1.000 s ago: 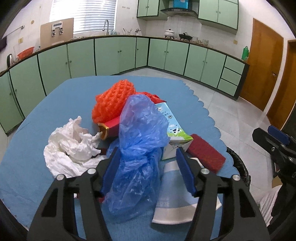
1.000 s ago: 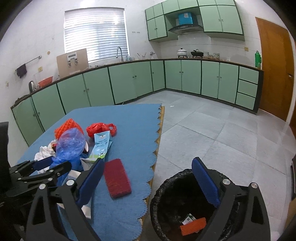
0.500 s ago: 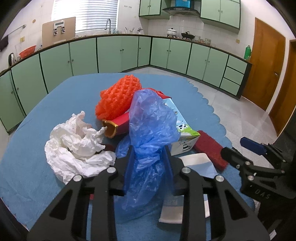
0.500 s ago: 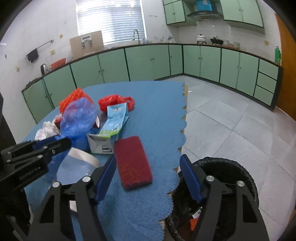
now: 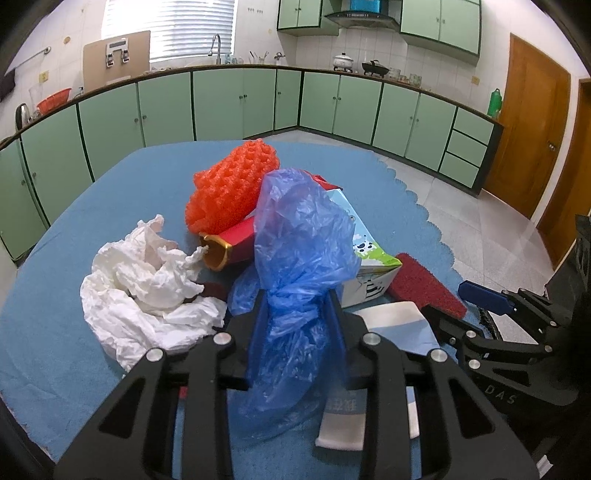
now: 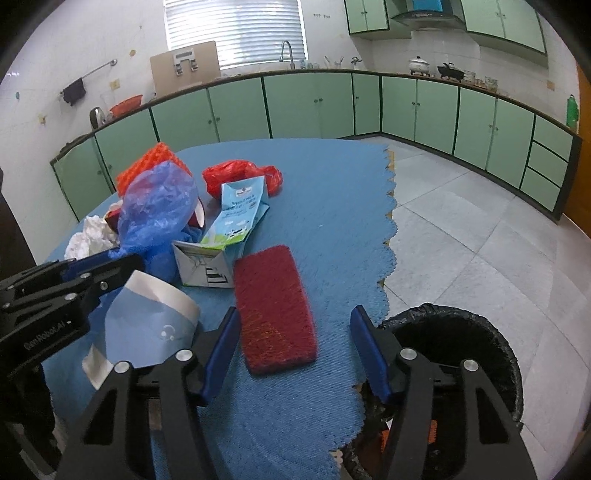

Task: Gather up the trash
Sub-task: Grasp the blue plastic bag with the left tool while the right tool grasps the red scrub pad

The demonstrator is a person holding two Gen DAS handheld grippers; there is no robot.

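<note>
At lower centre of the left wrist view, the left gripper (image 5: 297, 314) pinches the blue plastic bag (image 5: 301, 240). In the right wrist view, the right gripper (image 6: 293, 332), jaws just narrowing, straddles the red scouring pad (image 6: 273, 306) without touching; the bin (image 6: 461, 347) sits lower right.

— What's behind the surface (image 6: 332, 192)?
— I see green cabinets (image 5: 236, 103), a faucet (image 6: 286, 51) under the window blinds (image 6: 236, 29), and a wooden door (image 5: 532, 136) at right.
</note>
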